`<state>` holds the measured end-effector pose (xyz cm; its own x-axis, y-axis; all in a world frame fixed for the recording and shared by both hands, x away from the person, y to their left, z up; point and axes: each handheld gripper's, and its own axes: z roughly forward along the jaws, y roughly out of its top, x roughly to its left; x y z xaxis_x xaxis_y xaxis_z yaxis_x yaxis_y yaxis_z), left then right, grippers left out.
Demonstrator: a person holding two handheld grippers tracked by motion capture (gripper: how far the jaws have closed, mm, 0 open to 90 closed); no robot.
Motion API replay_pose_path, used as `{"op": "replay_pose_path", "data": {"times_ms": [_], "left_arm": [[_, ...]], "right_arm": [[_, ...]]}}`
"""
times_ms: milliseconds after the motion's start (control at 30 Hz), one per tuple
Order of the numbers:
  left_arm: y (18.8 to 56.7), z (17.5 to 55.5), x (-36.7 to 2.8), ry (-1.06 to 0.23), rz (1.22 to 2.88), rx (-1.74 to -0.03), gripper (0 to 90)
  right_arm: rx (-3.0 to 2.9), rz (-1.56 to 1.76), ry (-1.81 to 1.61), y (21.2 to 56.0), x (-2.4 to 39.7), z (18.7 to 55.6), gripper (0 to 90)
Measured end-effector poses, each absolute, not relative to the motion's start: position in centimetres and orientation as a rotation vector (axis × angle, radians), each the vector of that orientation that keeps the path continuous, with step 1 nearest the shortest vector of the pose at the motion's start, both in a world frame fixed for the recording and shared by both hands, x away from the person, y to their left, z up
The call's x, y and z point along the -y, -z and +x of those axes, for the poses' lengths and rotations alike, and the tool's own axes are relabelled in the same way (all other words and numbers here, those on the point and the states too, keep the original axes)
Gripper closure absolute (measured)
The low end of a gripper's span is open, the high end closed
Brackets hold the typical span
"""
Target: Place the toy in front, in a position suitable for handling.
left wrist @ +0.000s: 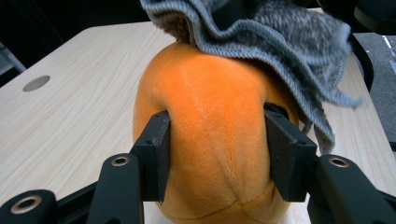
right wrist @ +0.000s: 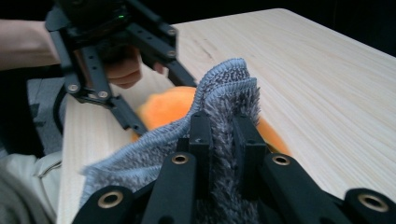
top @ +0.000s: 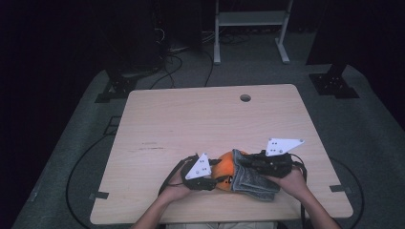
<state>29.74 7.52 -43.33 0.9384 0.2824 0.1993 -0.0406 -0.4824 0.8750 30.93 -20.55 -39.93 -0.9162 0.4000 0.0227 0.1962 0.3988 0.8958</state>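
Observation:
An orange plush ball [top: 224,167] rests on the wooden table [top: 191,119] near its front edge. My left gripper [left wrist: 217,149] is shut on the plush ball [left wrist: 210,135], its jaws pressing into both sides. A grey fluffy cloth [top: 253,179] drapes over the ball's right side. My right gripper [right wrist: 223,135] is shut on the grey cloth [right wrist: 219,102], pinching a fold of it above the orange ball [right wrist: 163,109]. In the high view the left gripper [top: 217,179] sits left of the ball and the right gripper [top: 246,164] right of it.
A round cable hole [top: 245,98] lies near the table's far edge. Cables run over the grey floor [top: 76,157] around the table. A white frame [top: 250,28] stands behind it.

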Motion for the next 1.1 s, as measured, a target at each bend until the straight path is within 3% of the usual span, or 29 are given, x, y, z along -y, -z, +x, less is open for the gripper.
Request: {"op": "replay_pose_path", "data": {"times_ms": [233, 367, 400, 500, 633, 1000, 1100], "left_arm": [[43.6, 30.7, -8.2, -0.281, 2.006, -0.263, 45.1], [43.5, 31.2, -8.3, -0.184, 1.976, -0.332, 36.6], [43.5, 31.2, -8.2, -0.191, 1.978, -0.336, 34.7], [43.4, 30.6, -8.0, -0.270, 1.992, -0.266, 43.0], [43.2, 30.0, -7.6, -0.340, 2.024, -0.206, 45.0], [43.8, 31.0, -8.8, -0.291, 2.020, -0.271, 45.0], [43.4, 31.3, -8.4, -0.213, 2.006, -0.340, 24.6]], "right_arm": [[-2.417, 0.652, -1.472, 41.1, 22.4, 31.9, 79.7], [-2.414, 0.650, -1.462, 41.2, 22.4, 31.8, 79.7], [-2.413, 0.644, -1.469, 41.1, 22.1, 31.7, 79.8], [-2.426, 0.586, -1.515, 40.5, 21.4, 31.0, 79.7], [-2.460, 0.455, -1.566, 39.5, 19.6, 30.1, 79.7], [-2.424, 0.620, -1.500, 41.0, 21.9, 31.9, 79.7], [-2.427, 0.617, -1.509, 41.5, 21.7, 31.1, 79.7]]}}
